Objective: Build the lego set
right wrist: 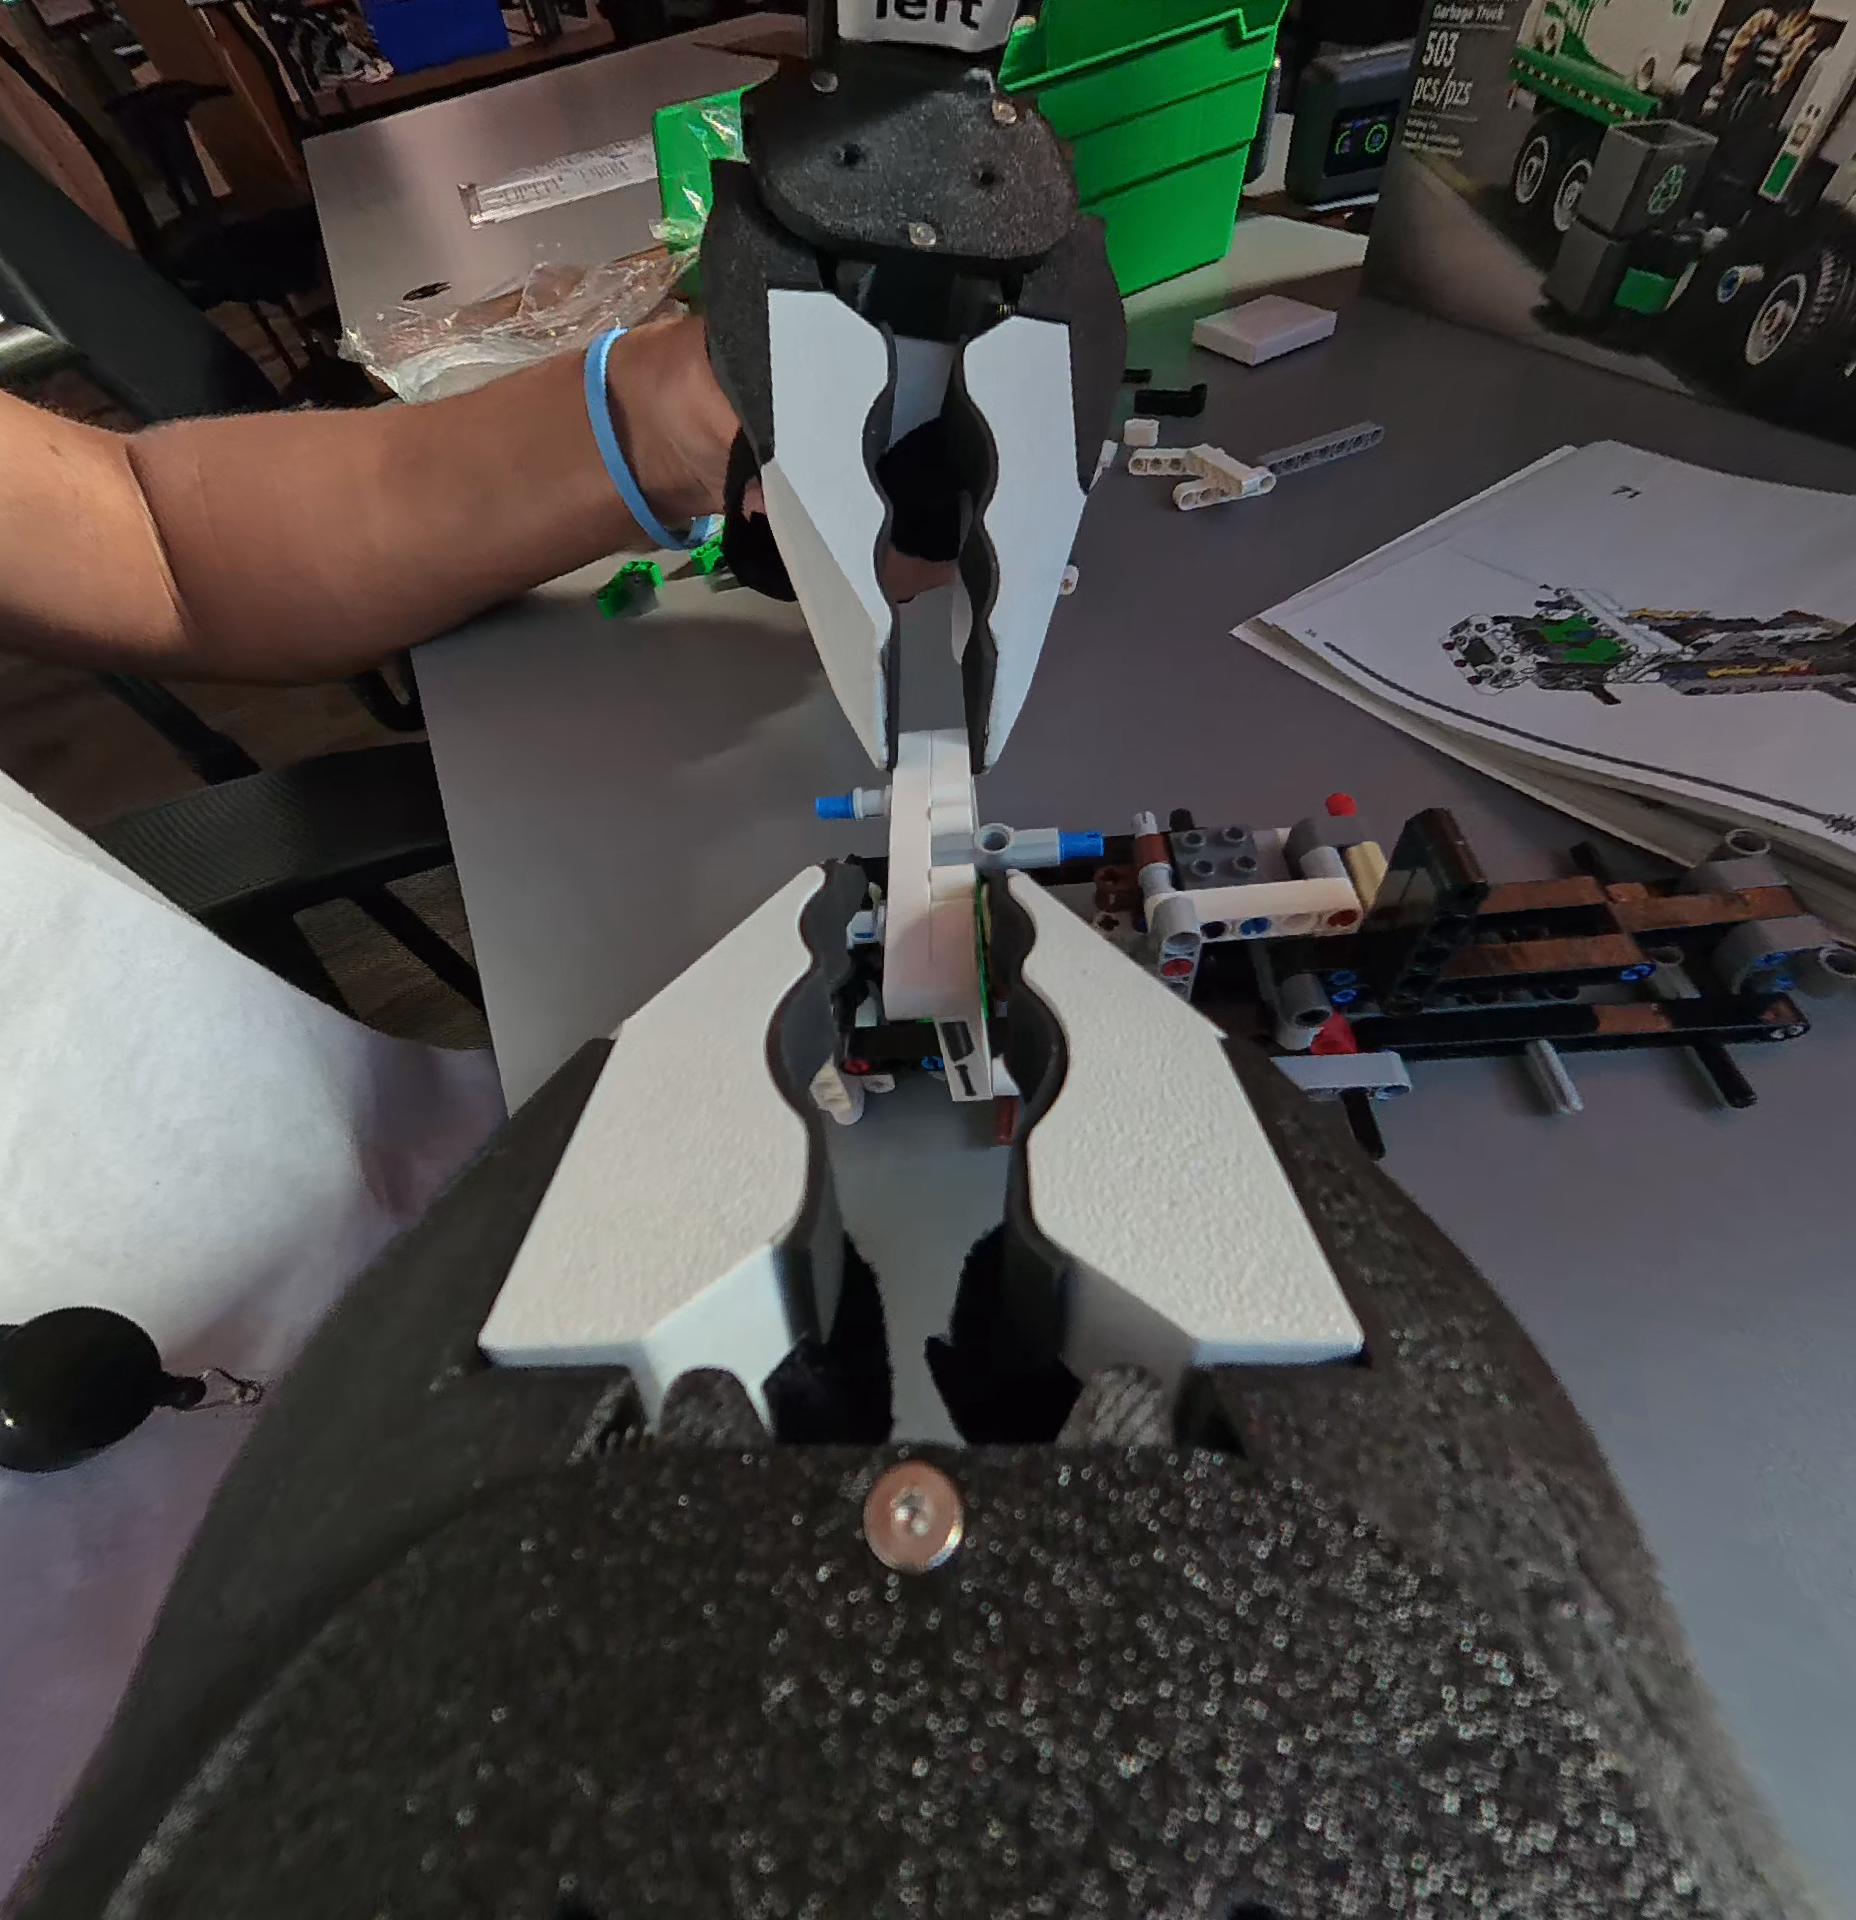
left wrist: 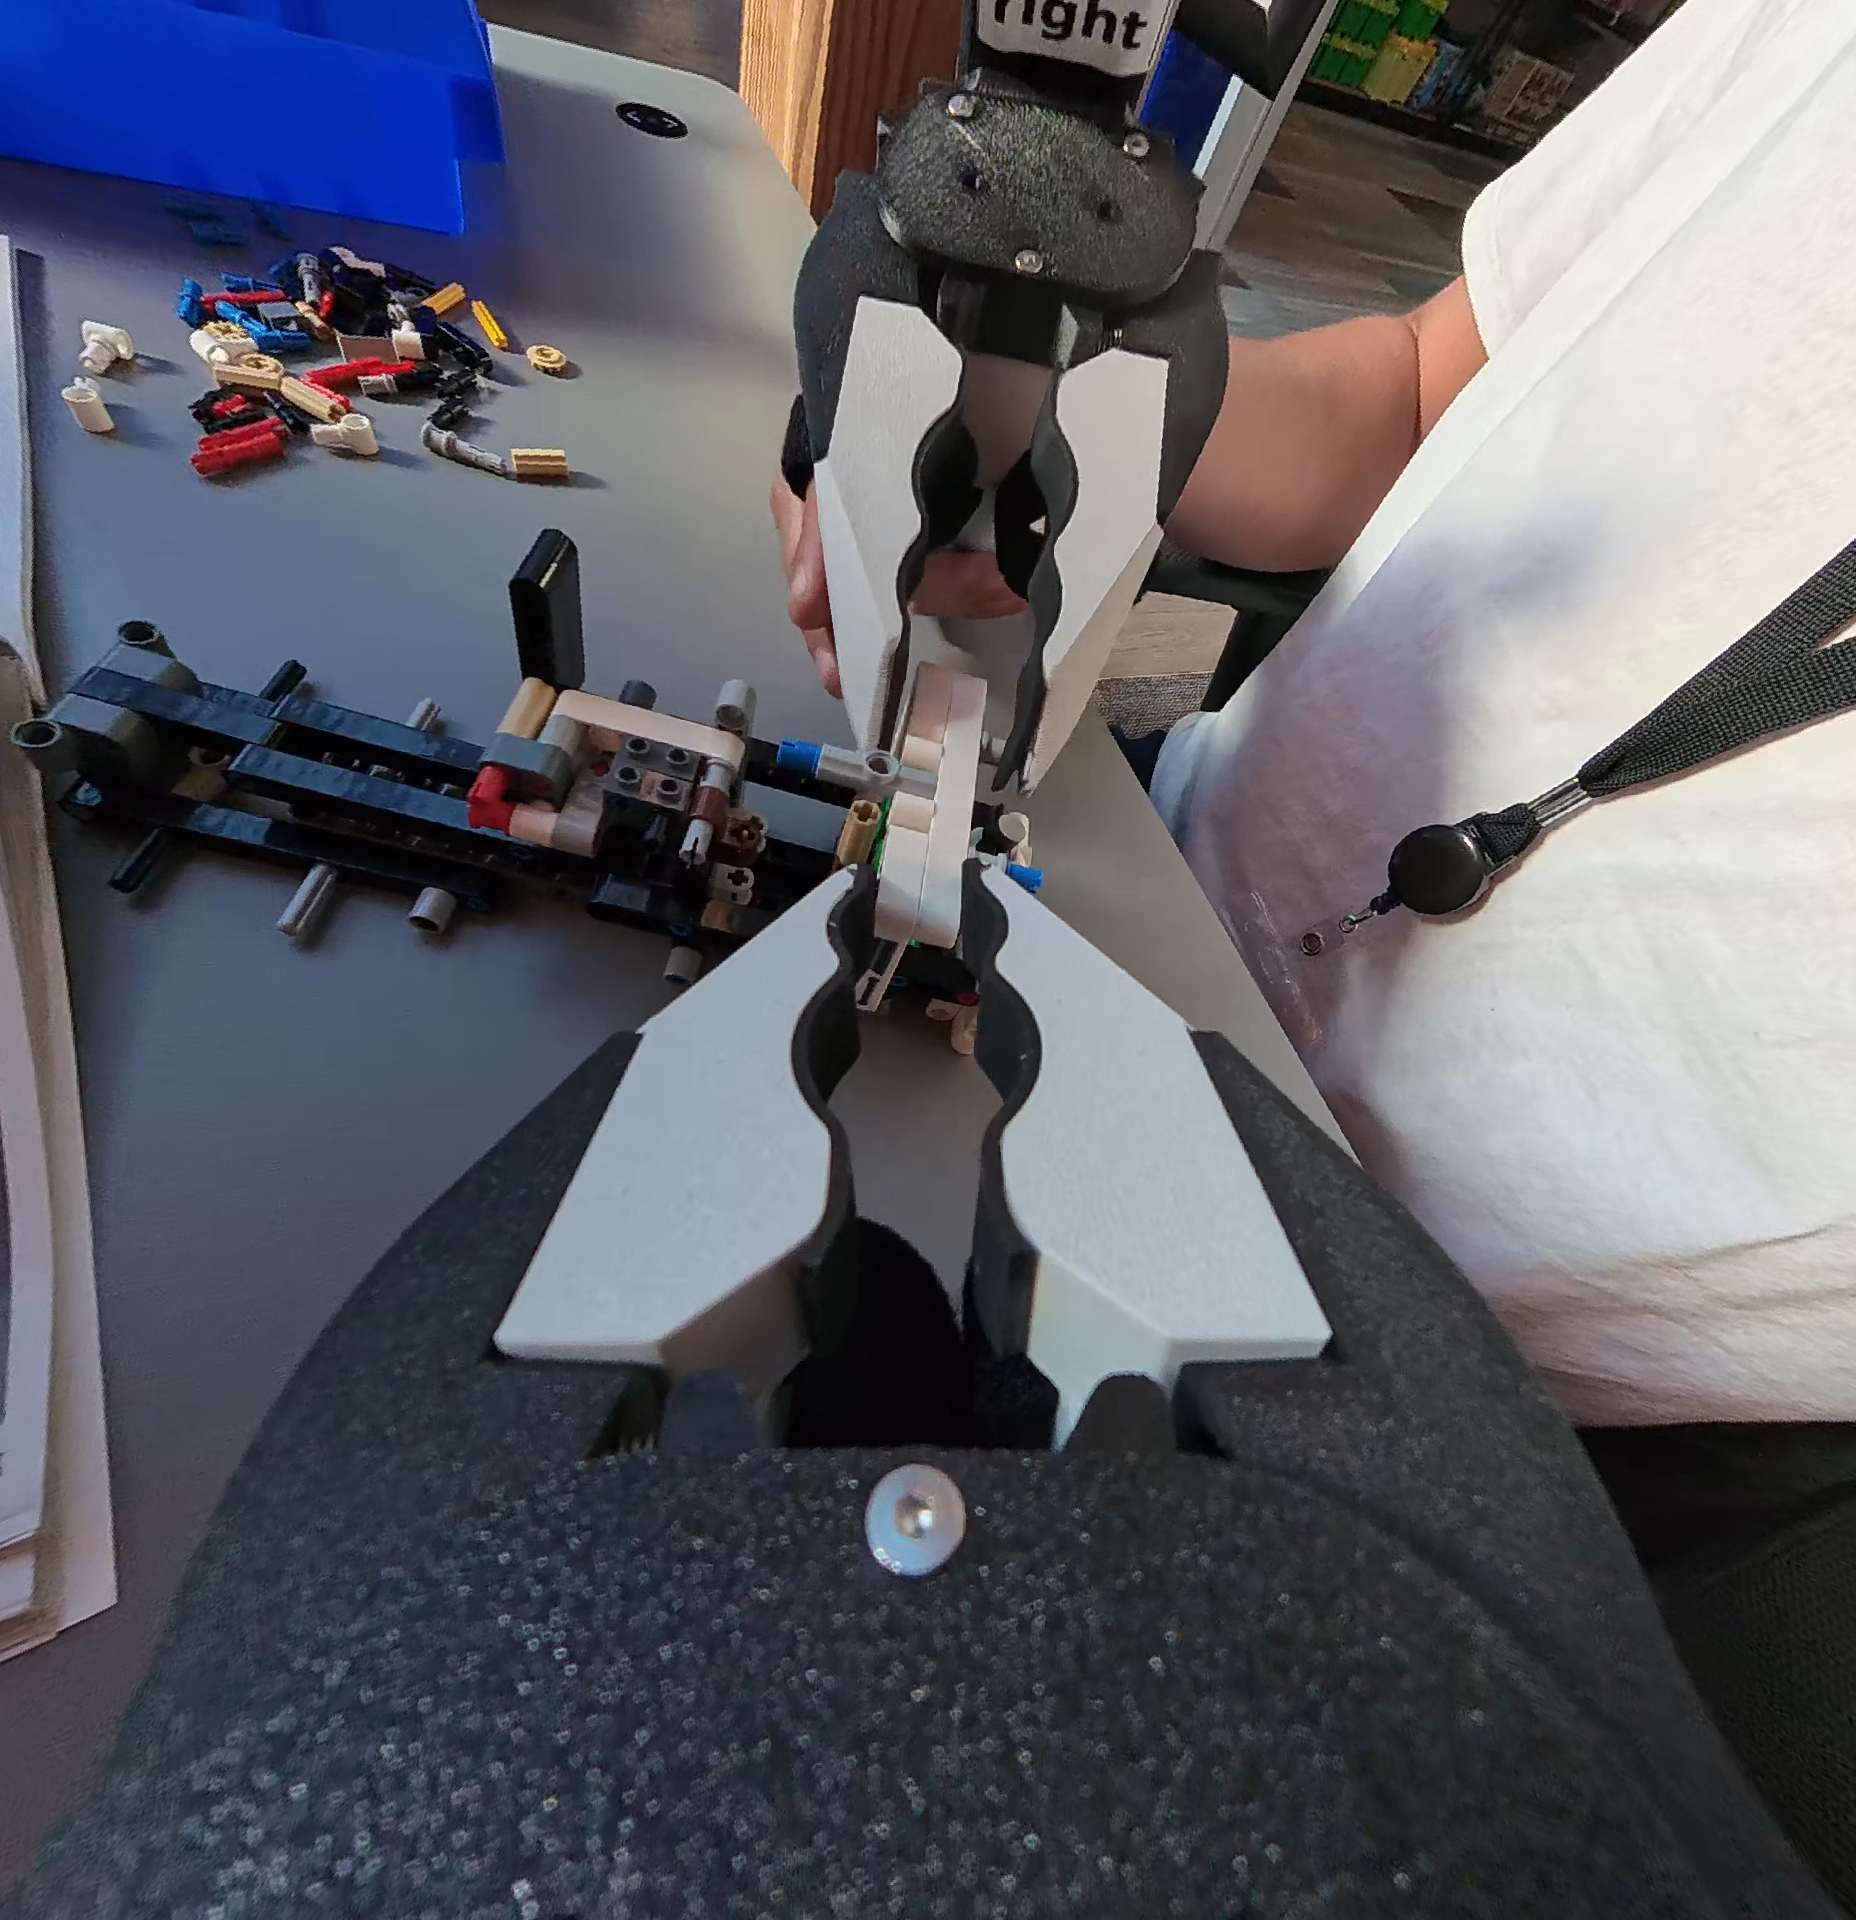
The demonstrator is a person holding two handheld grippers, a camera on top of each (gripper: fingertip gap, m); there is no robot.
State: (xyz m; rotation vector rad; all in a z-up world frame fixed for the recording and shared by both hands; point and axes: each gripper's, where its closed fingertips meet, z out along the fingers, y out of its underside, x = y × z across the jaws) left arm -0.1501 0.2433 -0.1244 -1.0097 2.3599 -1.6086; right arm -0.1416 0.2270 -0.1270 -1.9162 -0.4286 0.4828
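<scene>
Evidently both tongs clamp the white cab panel (left wrist: 929,821): left gripper (left wrist: 908,883) low, right gripper (right wrist: 919,894) opposite; rigid, light, joints fragile.

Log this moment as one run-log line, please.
phase: cab fitting | left tool: shut on white cab panel | right tool: shut on white cab panel | chassis: on table
</scene>
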